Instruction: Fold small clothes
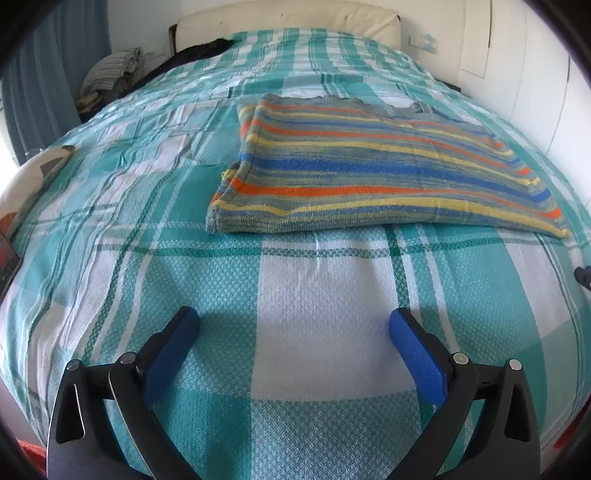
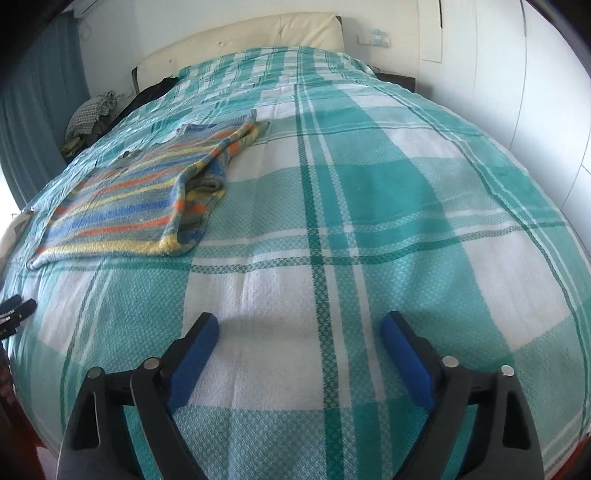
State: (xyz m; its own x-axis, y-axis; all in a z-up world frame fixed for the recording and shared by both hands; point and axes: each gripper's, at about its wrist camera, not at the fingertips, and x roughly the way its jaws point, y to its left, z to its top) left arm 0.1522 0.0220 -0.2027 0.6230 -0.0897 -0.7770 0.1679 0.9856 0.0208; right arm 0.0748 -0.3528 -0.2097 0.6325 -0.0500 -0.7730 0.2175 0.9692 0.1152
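Observation:
A small striped knit garment (image 1: 373,170) in blue, orange, yellow and grey lies flat on the teal and white checked bedspread (image 1: 295,314), with one side folded over. In the right wrist view the garment (image 2: 136,206) lies at the left, its folded edge facing right. My left gripper (image 1: 294,325) is open and empty, low over the bedspread, short of the garment's near hem. My right gripper (image 2: 299,326) is open and empty over bare bedspread (image 2: 369,221), to the right of the garment. The tips of the left gripper (image 2: 14,310) show at the left edge of the right wrist view.
A cream headboard (image 1: 288,22) stands at the far end of the bed. A dark garment (image 1: 199,51) and a pile of checked cloth (image 1: 110,70) lie at the far left. White wardrobe doors (image 2: 535,92) run along the right. A patterned pillow (image 1: 29,177) sits at the left edge.

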